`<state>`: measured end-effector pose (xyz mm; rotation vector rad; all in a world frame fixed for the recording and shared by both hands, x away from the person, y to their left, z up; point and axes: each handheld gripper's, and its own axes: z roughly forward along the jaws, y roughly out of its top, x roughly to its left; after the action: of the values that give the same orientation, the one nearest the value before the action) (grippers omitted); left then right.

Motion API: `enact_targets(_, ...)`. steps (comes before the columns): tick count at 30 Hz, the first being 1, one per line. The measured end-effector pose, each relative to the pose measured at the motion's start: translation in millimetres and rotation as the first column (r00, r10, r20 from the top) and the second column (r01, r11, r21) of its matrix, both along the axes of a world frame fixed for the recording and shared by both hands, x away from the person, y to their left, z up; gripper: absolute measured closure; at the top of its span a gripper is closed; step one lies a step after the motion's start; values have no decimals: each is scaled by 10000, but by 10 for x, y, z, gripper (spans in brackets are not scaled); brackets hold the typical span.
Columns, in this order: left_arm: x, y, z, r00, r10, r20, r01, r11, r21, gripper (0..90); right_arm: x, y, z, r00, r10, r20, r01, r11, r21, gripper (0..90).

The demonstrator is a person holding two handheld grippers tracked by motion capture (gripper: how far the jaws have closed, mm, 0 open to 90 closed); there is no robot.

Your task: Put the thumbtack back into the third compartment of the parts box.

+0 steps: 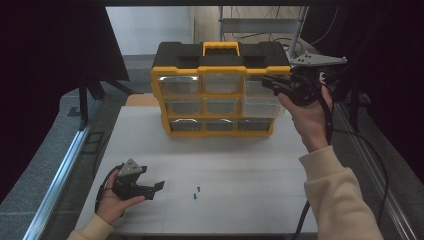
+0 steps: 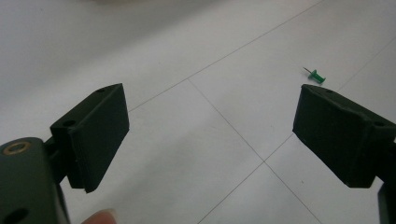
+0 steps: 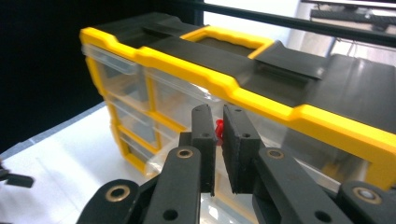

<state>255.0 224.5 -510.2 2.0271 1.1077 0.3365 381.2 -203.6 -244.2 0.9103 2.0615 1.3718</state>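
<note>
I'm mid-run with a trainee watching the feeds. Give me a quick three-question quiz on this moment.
1. True or false: the right gripper has its jaws closed on a small red pin.
2. Which does the left gripper show? A) jaws wide open with nothing between them B) jaws shut on a green pushpin C) jaws gripping a drawer
3. What colour is the carry handle on top of the drawer organizer?

Key: 1 true. 2 A; the green pushpin lies on the table beyond one jaw. 3 yellow.
</note>
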Motion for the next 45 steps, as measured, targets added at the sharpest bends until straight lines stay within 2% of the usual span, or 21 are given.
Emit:
enact_targets(2,0,-7,-5,10000,-6,14,6,10000,40,110,61,-4,-31,9997,-244,-30,244,9996,-126,819)
enact_targets(3,-1,-7,-4,10000,2,22,-2,10000,45,111,77,2,-41,9995,-322,14,322,9993,-192,779)
enact_targets(4,-2,-5,-2,10000,9,17,-10,10000,26,111,90,13,-53,9985,-540,126,543,9982,-262,687)
enact_targets(5,-3,-3,-1,10000,19,19,-19,10000,17,111,100,37,-65,9964,-778,350,787,9966,-245,550)
enact_targets(6,-4,0,1,10000,35,34,-35,10000,16,111,99,49,-67,9957,-842,397,851,9962,-205,477)
enact_targets(9,-6,4,2,10000,53,18,-53,10000,0,112,66,102,-77,9973,-649,354,649,9979,31,383)
enact_targets(11,-5,2,-3,10000,10,-10,-10,10000,28,112,35,132,-87,9988,-319,361,317,9995,53,373)
enact_targets(13,-7,-3,-4,10000,2,-11,-2,10000,1,112,-4,166,-99,9994,203,272,-211,9993,307,365)
enact_targets(15,-9,-4,-4,10000,-21,-23,21,10000,1,112,-103,227,-123,9955,891,332,-909,9942,574,331)
enact_targets(16,-11,-4,-4,10000,-27,-23,27,10000,6,112,-103,227,-123,9955,891,332,-909,9942,574,331)
enact_targets(17,-13,-4,-3,10000,-36,-25,36,10000,12,111,-203,275,-158,9869,1577,346,-1600,9840,785,334)
enact_targets(18,-13,-4,-3,10000,-39,-25,40,10000,14,111,-203,275,-158,9869,1577,346,-1600,9840,785,334)
enact_targets(19,-12,-2,-3,10000,-59,-32,59,10000,45,111,-240,290,-172,9836,1779,313,-1800,9798,867,335)
enact_targets(23,-12,-6,-6,10000,-40,-70,40,10000,46,109,-411,359,-267,9651,2601,314,-2619,9612,870,336)
enact_targets(24,-12,-5,-6,10000,-45,-60,46,10000,45,109,-496,389,-308,9590,2818,304,-2834,9554,826,336)
enact_targets(25,-13,-7,-6,10000,-25,-57,25,10000,9,109,-496,389,-308,9590,2818,304,-2834,9554,826,336)
enact_targets(31,-11,-15,-7,10000,0,-64,0,10000,4,109,-657,483,-461,9417,3362,90,-3359,9388,768,335)
enact_targets(33,-11,-15,-7,10000,-4,-69,4,10000,-4,109,-678,512,-533,9400,3411,2,-3402,9374,749,337)
enact_targets(37,-13,-7,-4,10000,-59,-24,59,10000,-25,109,-710,579,-717,9472,3205,-48,-3196,9456,600,342)
enact_targets(45,-17,-3,-5,10000,-52,-10,52,10000,-15,110,-720,757,-1090,9315,3541,-831,-3524,9352,343,339)
